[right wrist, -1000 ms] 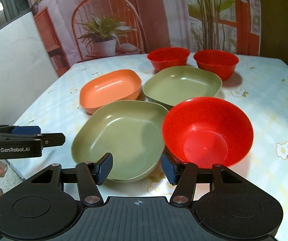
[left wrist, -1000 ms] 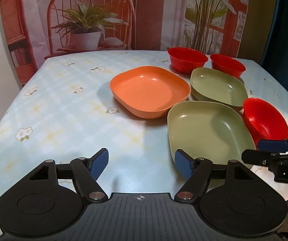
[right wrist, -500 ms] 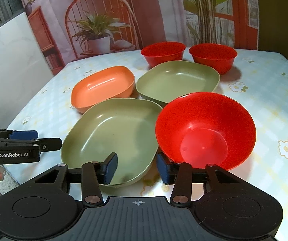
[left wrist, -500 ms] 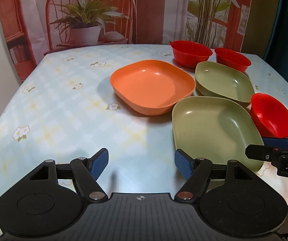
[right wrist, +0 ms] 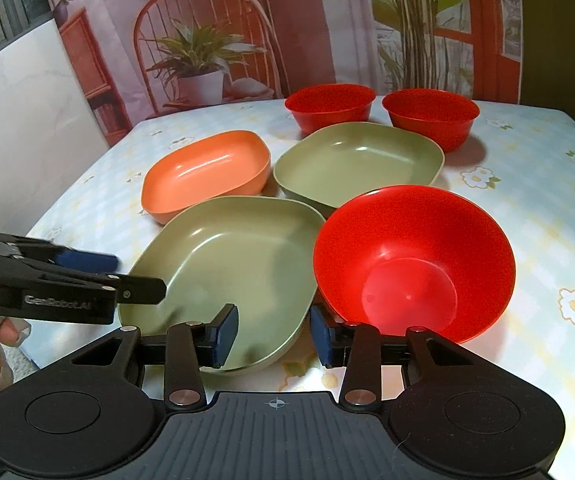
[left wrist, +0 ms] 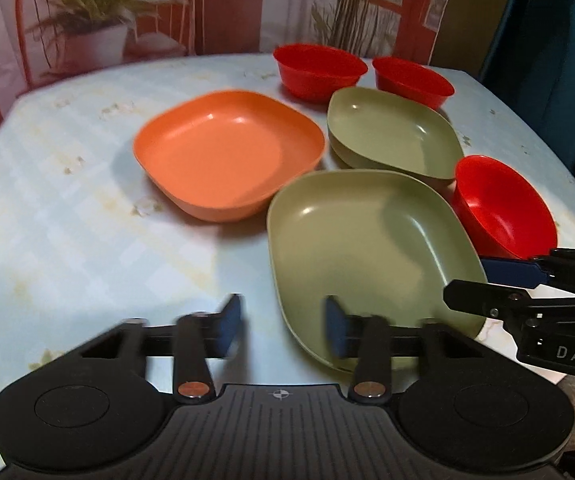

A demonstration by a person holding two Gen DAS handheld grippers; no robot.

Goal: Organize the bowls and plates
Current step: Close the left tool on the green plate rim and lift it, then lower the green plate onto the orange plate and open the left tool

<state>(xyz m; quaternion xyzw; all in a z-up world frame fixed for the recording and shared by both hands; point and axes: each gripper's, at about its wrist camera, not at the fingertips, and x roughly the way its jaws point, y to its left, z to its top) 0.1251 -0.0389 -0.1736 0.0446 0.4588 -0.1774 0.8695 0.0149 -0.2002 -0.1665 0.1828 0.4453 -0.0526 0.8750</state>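
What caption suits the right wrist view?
Open right gripper straddling the near olive-green square plastic plate's rim, beside a red round plastic bowl.

My left black two-finger claw [left wrist: 283, 330] with blue pads is level, jaws parted, gripping nothing. My right black claw [right wrist: 273, 334], also blue-padded, is parted and grips nothing too. The two sit side by side, near each other, both pointing forward.

Left gripper [left wrist: 283, 330] hangs jaws apart at the near green plate's [left wrist: 367, 256] front-left rim, orange plate [left wrist: 227, 156] beyond, right gripper [left wrist: 499, 284] poking in by the near red bowl [left wrist: 503, 208].
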